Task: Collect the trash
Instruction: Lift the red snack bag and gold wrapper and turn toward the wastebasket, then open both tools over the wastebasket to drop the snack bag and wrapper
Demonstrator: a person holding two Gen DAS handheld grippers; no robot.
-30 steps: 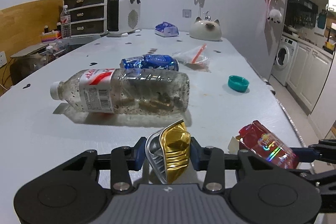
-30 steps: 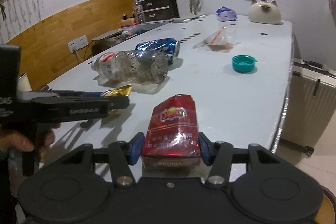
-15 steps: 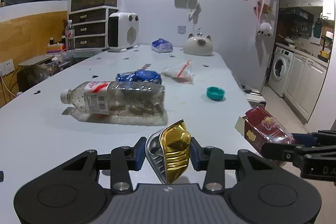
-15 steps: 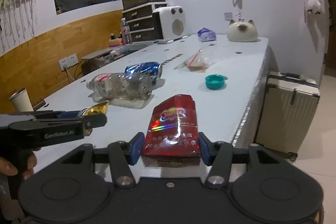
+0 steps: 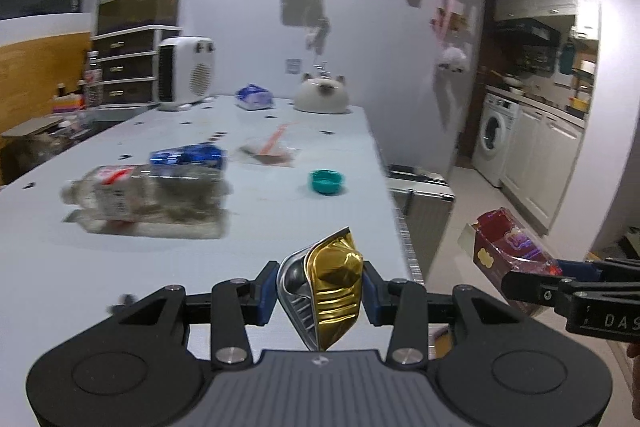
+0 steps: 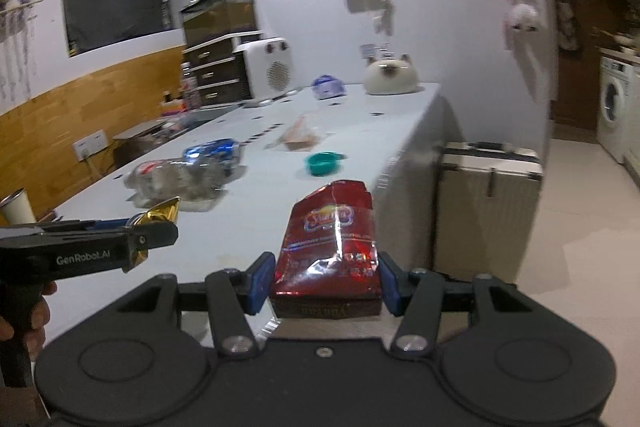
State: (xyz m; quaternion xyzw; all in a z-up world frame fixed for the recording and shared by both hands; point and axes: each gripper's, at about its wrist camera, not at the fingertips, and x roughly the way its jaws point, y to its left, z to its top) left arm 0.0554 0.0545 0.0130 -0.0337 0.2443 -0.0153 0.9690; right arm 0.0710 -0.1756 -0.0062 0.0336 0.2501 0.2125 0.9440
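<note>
Gold wrapper (image 5: 334,287) and red packet (image 6: 334,251) each sit clamped between jaws

Crumpled gold wrapper (image 5: 334,281) and red packet (image 6: 332,247), both held aloft.

Side of my left gripper (image 6: 154,245), seen from the right wrist view: white lettering "GenRobot.AI", clear.

Side of my right gripper (image 5: 532,281), seen from the left wrist view: white letters "DAS", cut off at the frame edge.

Red cigarette pack (image 6: 330,247) between my right gripper's fingers: a blue badge on the front face with a gold brand word I cannot make out; gold lettering on the near end, upside down and too blurred to read.

Plastic bottle (image 5: 148,201) on the table (image 5: 280,223): red-and-white label with a barcode; print smeared, unreadable.
</note>
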